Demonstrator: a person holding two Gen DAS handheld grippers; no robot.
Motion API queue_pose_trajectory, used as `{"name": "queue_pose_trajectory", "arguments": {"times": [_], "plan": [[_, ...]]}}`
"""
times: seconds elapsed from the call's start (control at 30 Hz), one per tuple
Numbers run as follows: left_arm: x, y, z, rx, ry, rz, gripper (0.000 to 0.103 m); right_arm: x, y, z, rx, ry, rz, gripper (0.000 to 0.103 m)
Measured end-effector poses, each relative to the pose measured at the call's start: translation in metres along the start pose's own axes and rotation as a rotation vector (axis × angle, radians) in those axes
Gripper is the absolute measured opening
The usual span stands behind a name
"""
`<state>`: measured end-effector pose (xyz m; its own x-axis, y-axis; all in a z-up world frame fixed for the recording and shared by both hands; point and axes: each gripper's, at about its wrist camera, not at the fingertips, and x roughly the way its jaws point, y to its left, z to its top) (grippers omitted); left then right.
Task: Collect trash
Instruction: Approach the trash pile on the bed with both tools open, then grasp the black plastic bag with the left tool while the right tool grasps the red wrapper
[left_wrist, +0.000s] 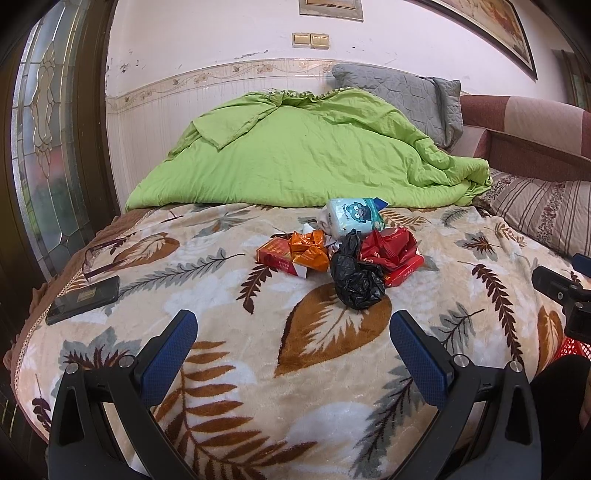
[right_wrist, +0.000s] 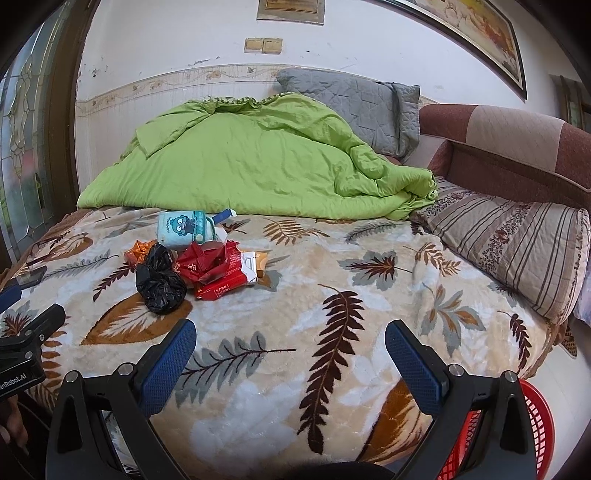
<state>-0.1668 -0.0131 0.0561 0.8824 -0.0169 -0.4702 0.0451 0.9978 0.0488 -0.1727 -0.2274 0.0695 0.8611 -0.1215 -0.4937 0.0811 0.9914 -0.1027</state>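
A heap of trash lies on the leaf-patterned blanket (left_wrist: 229, 362): a crumpled black plastic bag (left_wrist: 356, 278) (right_wrist: 159, 281), red wrappers (left_wrist: 391, 254) (right_wrist: 207, 264), an orange wrapper (left_wrist: 308, 248) (right_wrist: 137, 251), a red cigarette box (left_wrist: 277, 260) and a light blue tissue pack (left_wrist: 354, 216) (right_wrist: 184, 227). My left gripper (left_wrist: 293, 321) is open, hovering just short of the black bag. My right gripper (right_wrist: 290, 330) is also open, with the heap ahead to its left and only blanket between its fingers. Each gripper shows at the edge of the other's view.
A black phone (left_wrist: 85, 299) and glasses (left_wrist: 92, 258) lie on the bed's left side. A green quilt (left_wrist: 306, 155) and grey pillow (left_wrist: 402, 96) fill the back. A striped pillow (right_wrist: 517, 243) sits right. A red plastic basket (right_wrist: 498, 435) stands beside the bed at lower right.
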Motion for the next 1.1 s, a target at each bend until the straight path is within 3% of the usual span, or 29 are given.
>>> {"name": "queue_pose_trajectory", "arguments": {"times": [0.47, 0.63, 0.83, 0.97, 1.1], "plan": [[0.011, 0.002, 0.002, -0.011, 0.037, -0.028, 0.103, 0.004, -0.007, -0.001, 0.036, 0.021, 0.016, 0.103], [0.027, 0.0, 0.012, -0.038, 0.084, -0.08, 0.103, 0.016, -0.025, -0.003, 0.131, 0.079, 0.057, 0.103], [0.073, -0.005, 0.028, -0.146, 0.191, -0.173, 0.102, 0.023, -0.023, -0.001, 0.151, 0.112, 0.089, 0.096], [0.114, -0.017, 0.037, -0.16, 0.261, -0.192, 0.08, 0.024, -0.02, -0.001, 0.144, 0.117, 0.108, 0.091], [0.151, -0.024, 0.035, -0.182, 0.324, -0.208, 0.078, 0.026, -0.021, 0.0, 0.16, 0.132, 0.123, 0.086]]}}
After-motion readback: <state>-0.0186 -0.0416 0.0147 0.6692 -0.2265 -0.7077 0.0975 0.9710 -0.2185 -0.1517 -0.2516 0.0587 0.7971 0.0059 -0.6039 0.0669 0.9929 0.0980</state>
